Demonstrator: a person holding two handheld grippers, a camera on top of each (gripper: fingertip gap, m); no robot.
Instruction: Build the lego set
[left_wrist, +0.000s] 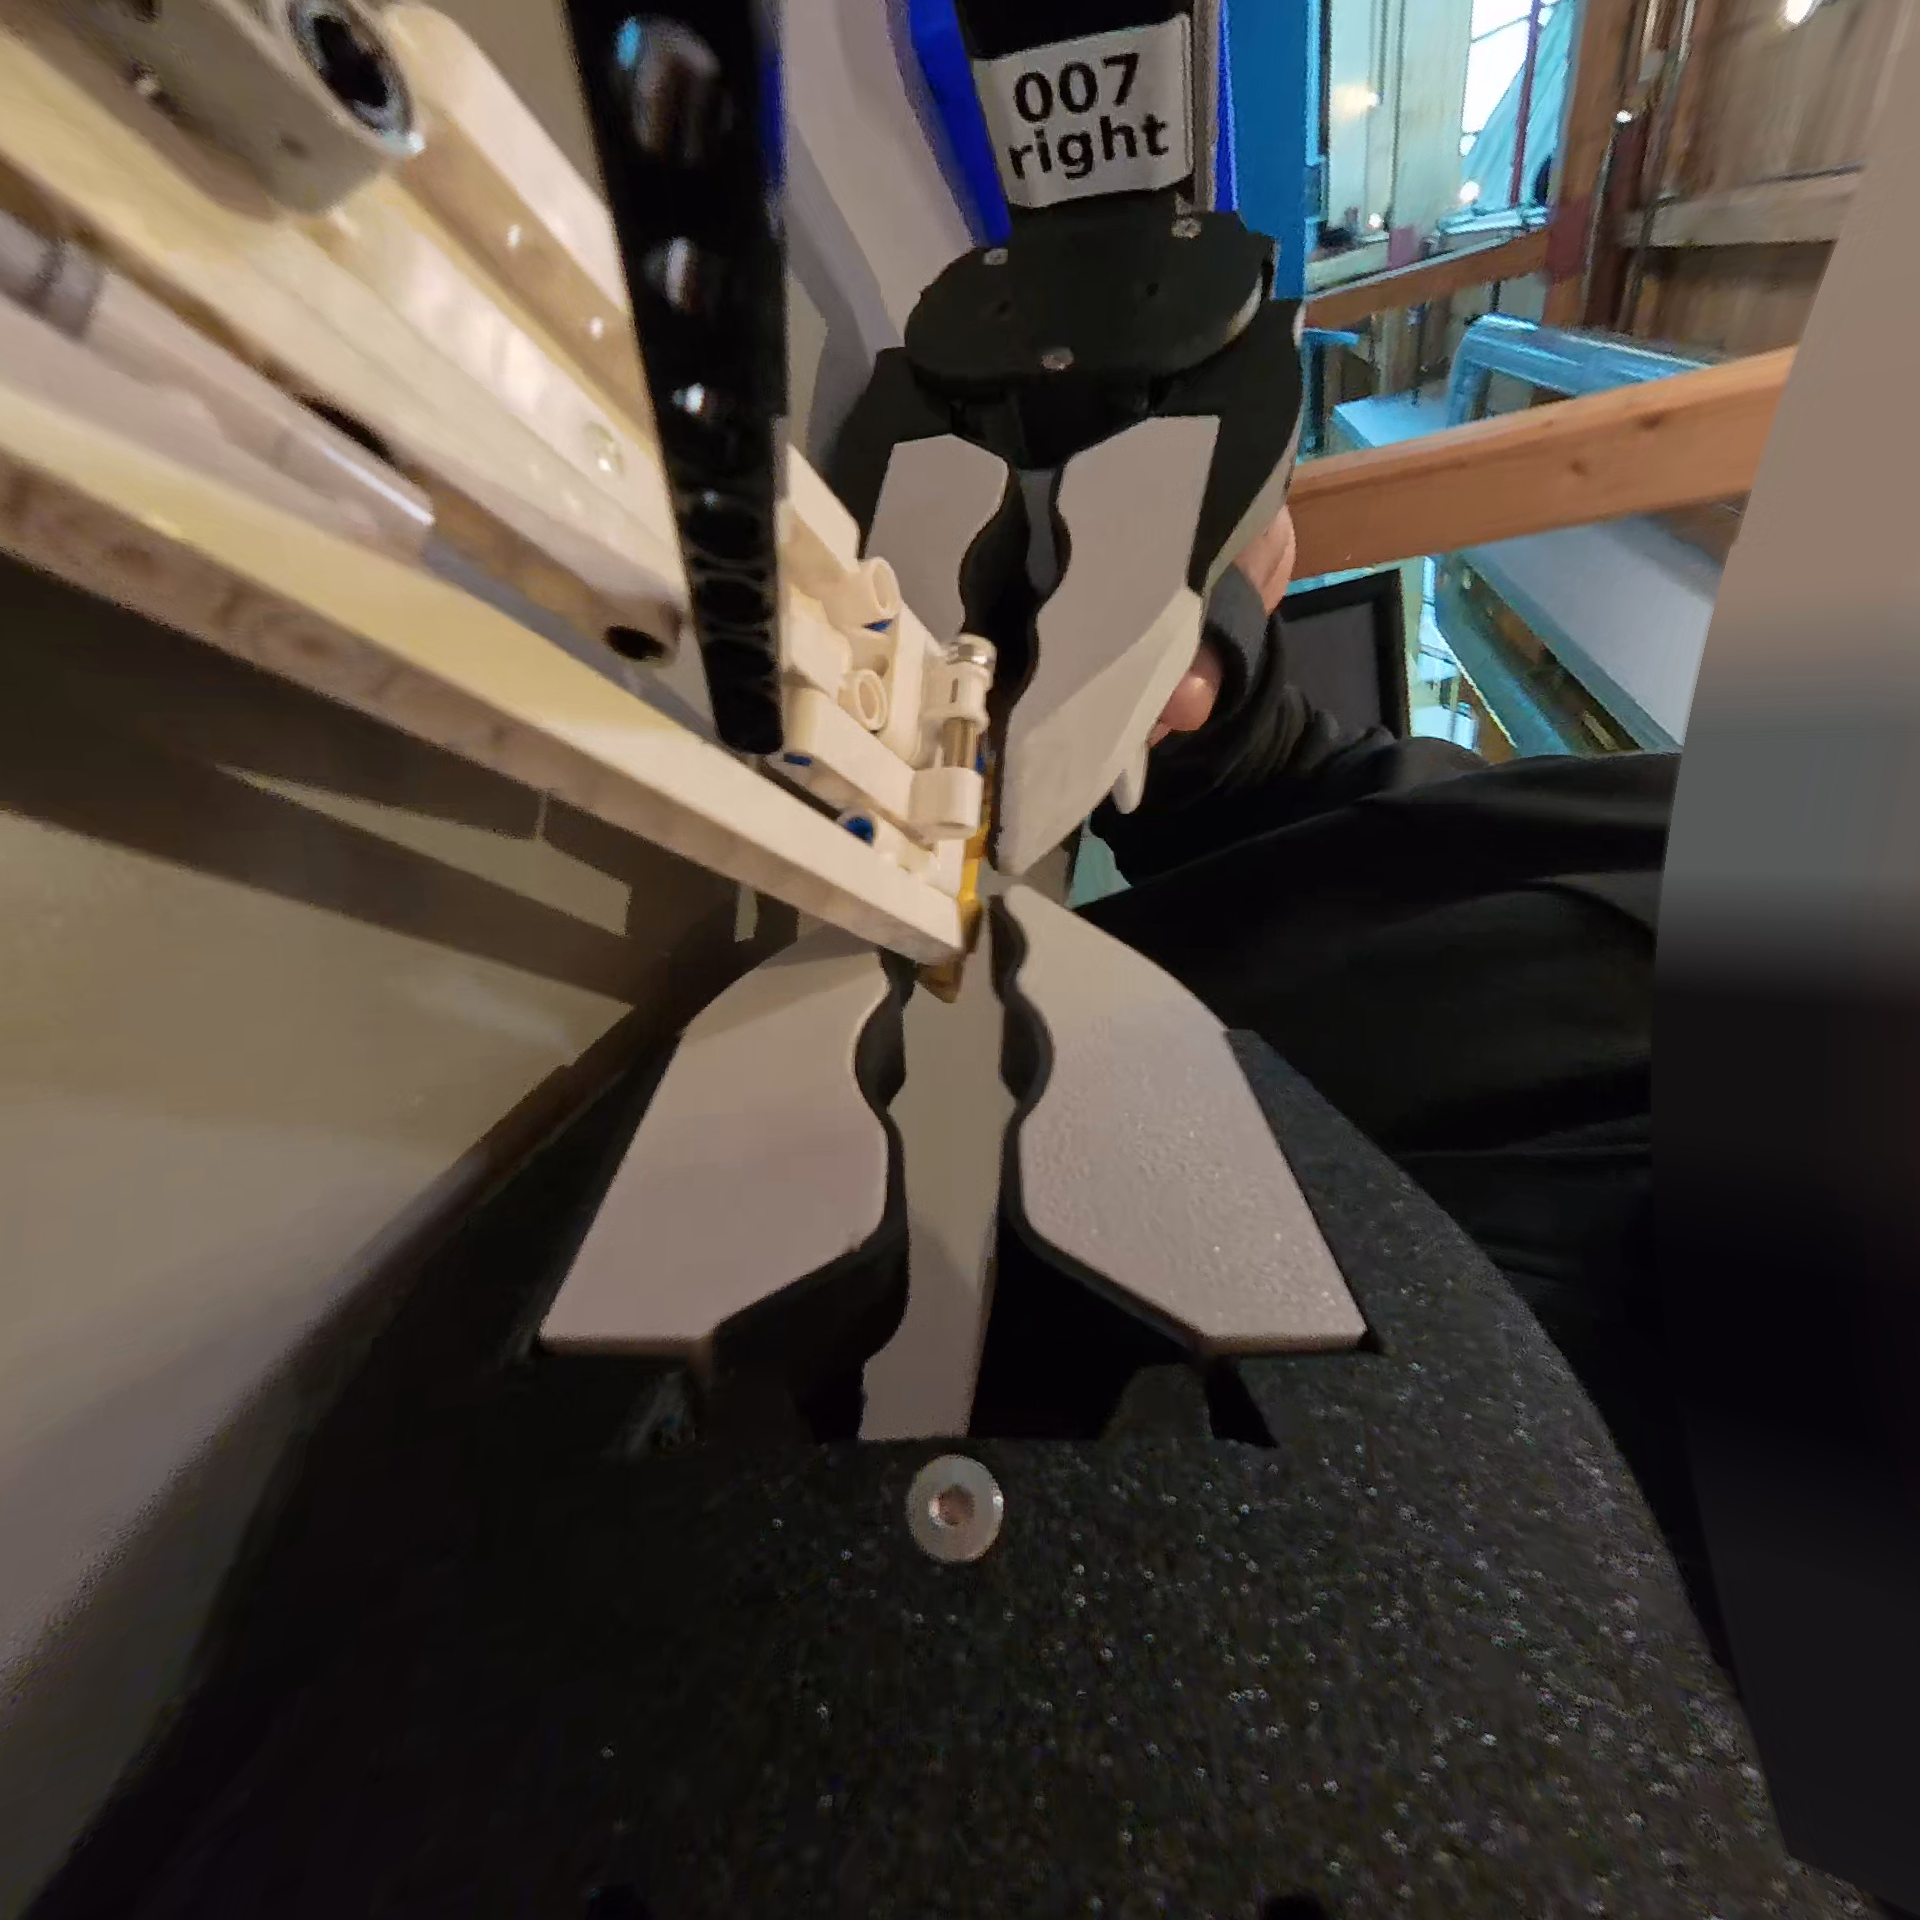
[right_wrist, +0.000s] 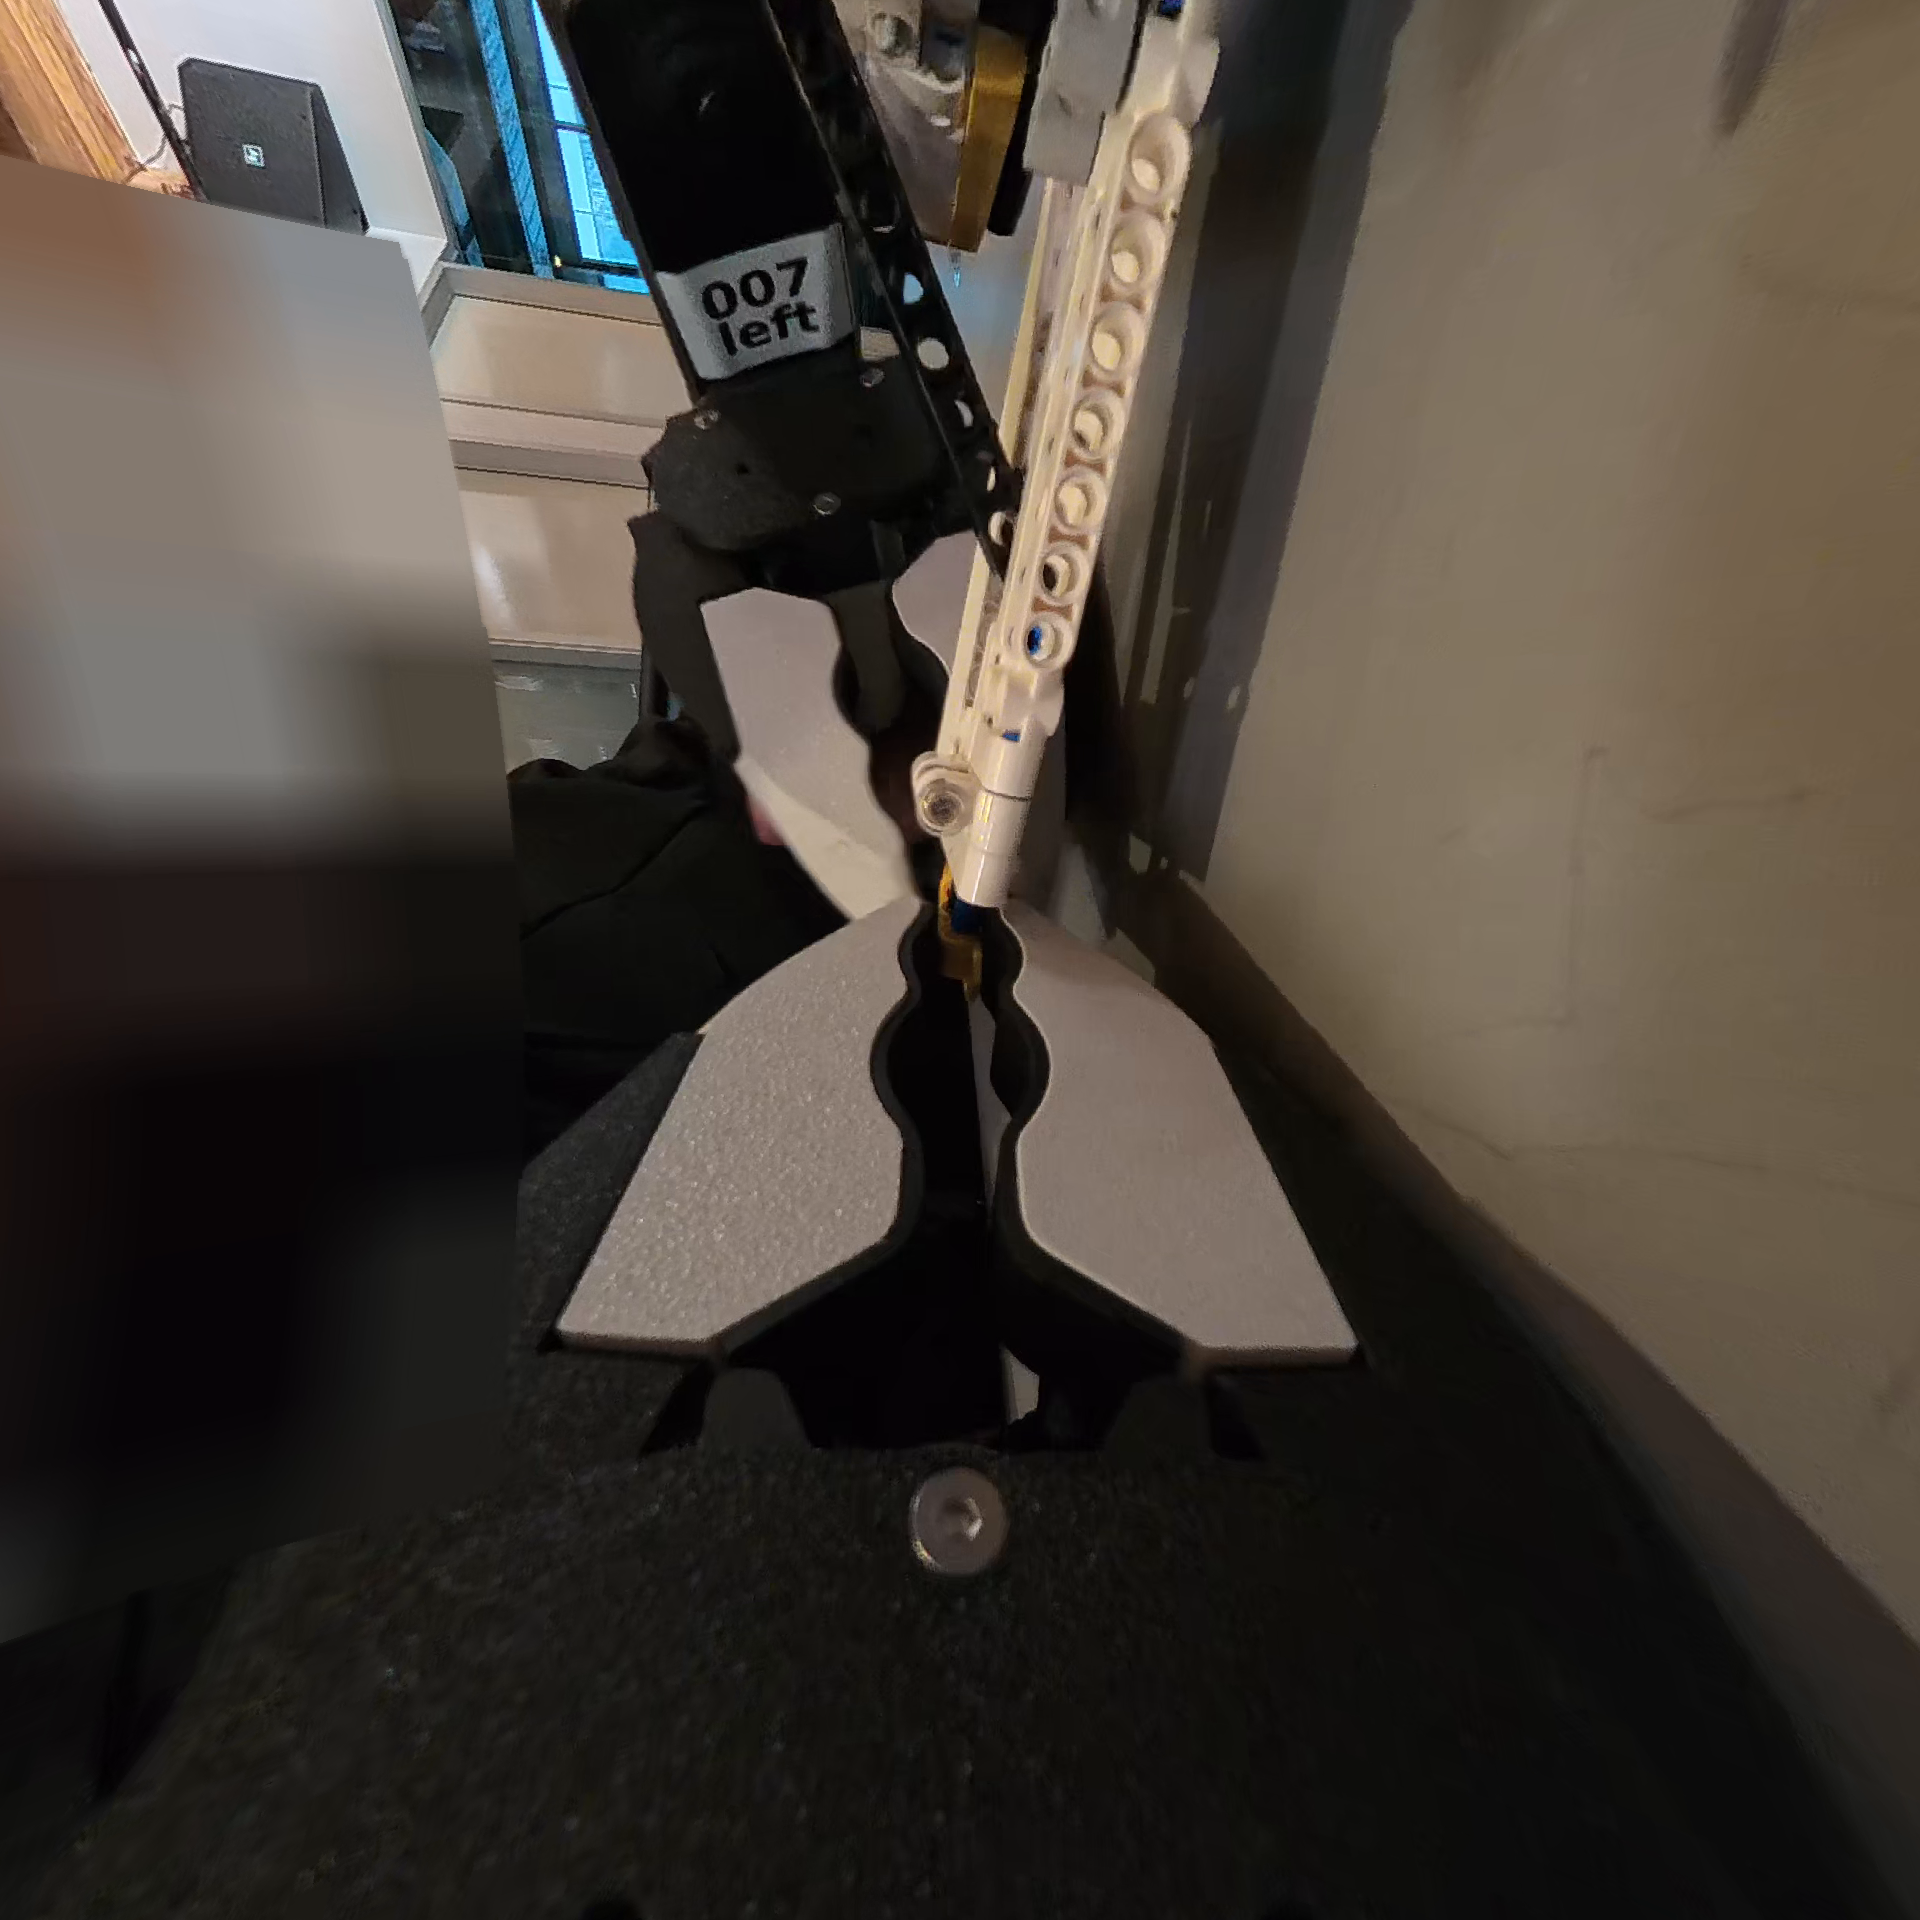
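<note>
A white building-brick assembly (left_wrist: 862, 717) with blue pins, a metal axle and a long black holed beam (left_wrist: 717, 468) hangs between both grippers. A small yellow piece (left_wrist: 951, 977) sits at its lower end. My left gripper (left_wrist: 951, 940) is shut on that end, with white edge and yellow piece between its pads. My right gripper (right_wrist: 961, 925) meets it tip to tip and is shut on the yellow piece (right_wrist: 961, 961) below the white holed beam (right_wrist: 1101, 416). The right gripper also shows in the left wrist view (left_wrist: 987, 836). A left gripper finger (right_wrist: 810, 769) shows beside the white connector.
A pale board with a wooden edge (left_wrist: 312, 582) slants behind the assembly. A person's black sleeve (left_wrist: 1403, 935) is at the right. A pale surface (right_wrist: 1610, 727) fills the right of the right wrist view. A gold wheel (right_wrist: 987, 145) sits at the assembly's far end.
</note>
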